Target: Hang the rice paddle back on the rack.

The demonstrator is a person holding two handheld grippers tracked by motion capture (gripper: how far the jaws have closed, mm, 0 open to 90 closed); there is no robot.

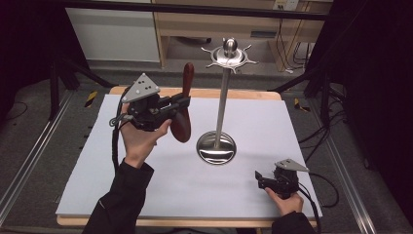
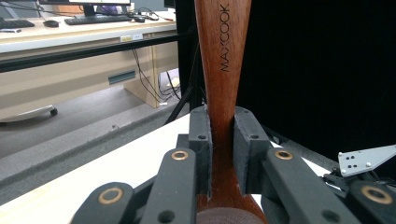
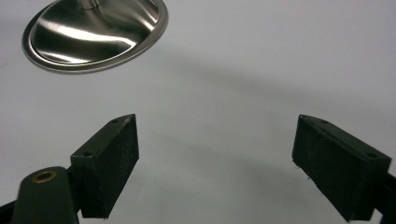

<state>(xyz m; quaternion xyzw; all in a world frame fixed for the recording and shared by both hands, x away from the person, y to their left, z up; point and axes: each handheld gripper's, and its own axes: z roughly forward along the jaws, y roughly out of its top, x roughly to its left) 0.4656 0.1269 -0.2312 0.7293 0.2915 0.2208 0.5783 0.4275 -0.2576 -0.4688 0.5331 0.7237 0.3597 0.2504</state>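
Note:
A dark red-brown wooden spoon is held upright above the white mat, bowl down and handle tip up. My left gripper is shut on its neck; in the left gripper view the handle, marked MAXCOOK, rises between the two pads. A steel utensil stand with a round base and a hooked crown stands at the mat's middle, just right of the spoon. My right gripper rests low near the front right, open and empty, with the stand's base ahead of it.
The white mat covers a wooden table. Pale wooden furniture and cables stand beyond the far edge. Black tripod legs flank the table, with metal rails on the floor at both sides.

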